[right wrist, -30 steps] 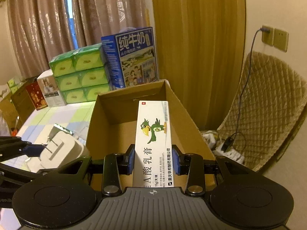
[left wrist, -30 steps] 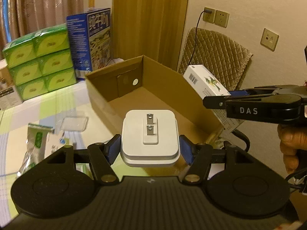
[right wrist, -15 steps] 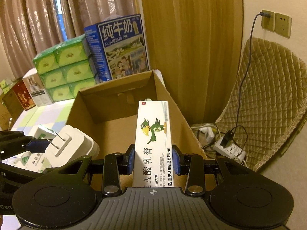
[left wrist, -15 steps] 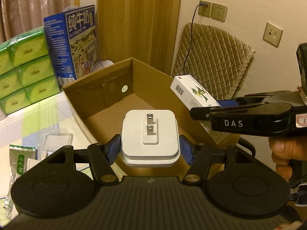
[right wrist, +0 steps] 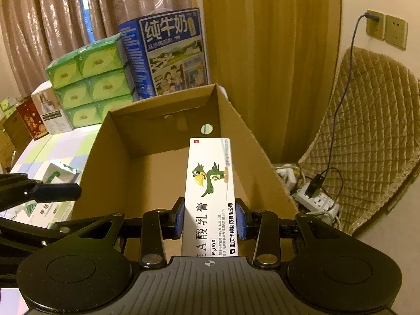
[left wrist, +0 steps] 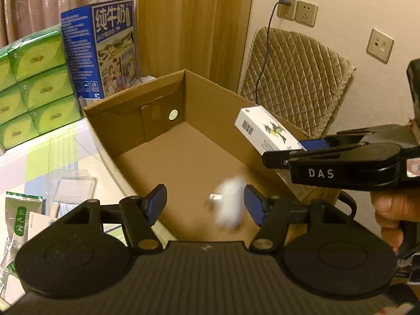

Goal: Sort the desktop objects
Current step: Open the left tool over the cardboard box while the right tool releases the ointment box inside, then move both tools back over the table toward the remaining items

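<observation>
Open brown cardboard box (left wrist: 189, 157), receiving: small white plug-in charger (left wrist: 229, 206), clamped a moment ago, now a blur dropping inside between the spread, empty fingers of the left gripper (left wrist: 204, 204) — one item sorted. Seen only from the right wrist: right gripper (right wrist: 210, 220) clenched on long white ointment carton (right wrist: 210, 191), poised over the box.

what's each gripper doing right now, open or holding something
Left gripper: open, holding nothing; a blurred white plug adapter is loose between its fingers over the brown cardboard box.
Right gripper: shut on the white ointment carton with a green parrot.
</observation>
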